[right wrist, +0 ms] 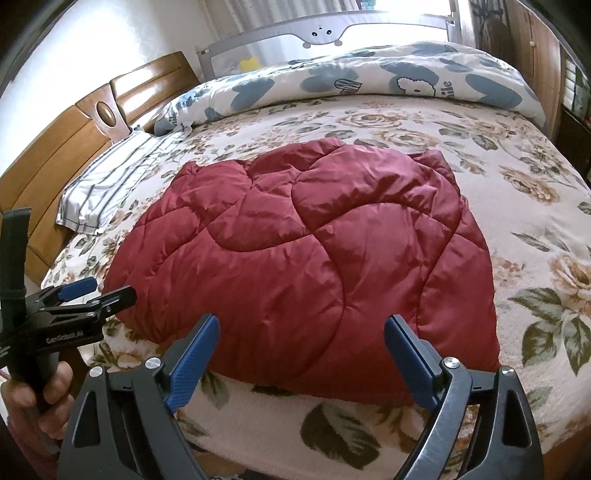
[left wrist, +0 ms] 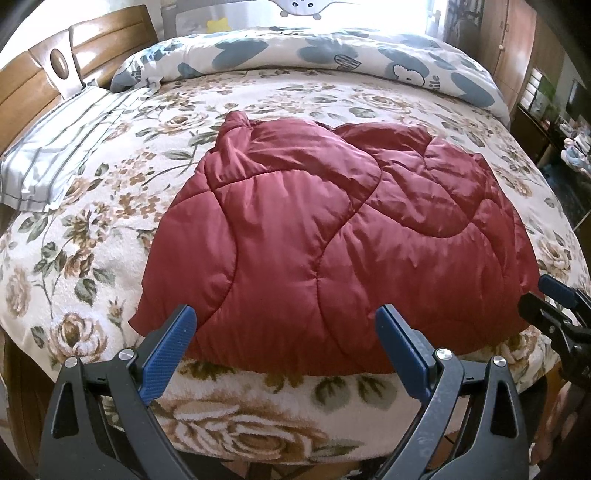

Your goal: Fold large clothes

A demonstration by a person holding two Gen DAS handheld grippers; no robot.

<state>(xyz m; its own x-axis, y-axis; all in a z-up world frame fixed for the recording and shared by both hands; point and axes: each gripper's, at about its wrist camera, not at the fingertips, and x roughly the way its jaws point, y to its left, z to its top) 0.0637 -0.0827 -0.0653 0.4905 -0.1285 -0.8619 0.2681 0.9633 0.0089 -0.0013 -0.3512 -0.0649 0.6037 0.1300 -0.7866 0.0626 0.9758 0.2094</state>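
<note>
A dark red quilted padded garment (left wrist: 314, 236) lies folded in a rough rectangle on the floral bedspread (left wrist: 92, 236). It also shows in the right wrist view (right wrist: 295, 258). My left gripper (left wrist: 286, 325) is open and empty, just before the garment's near edge. My right gripper (right wrist: 301, 332) is open and empty, above the near edge toward the garment's right side. The right gripper shows at the right edge of the left wrist view (left wrist: 554, 306). The left gripper shows at the left of the right wrist view (right wrist: 92, 291), held by a hand.
A rolled blue-and-white duvet (left wrist: 314, 51) lies along the far side of the bed. A striped pillow (left wrist: 62, 147) sits at the left by the wooden headboard (left wrist: 33, 81). A grey bed rail (right wrist: 325, 29) stands behind. Wooden cabinets (left wrist: 517, 48) and shelves are at the right.
</note>
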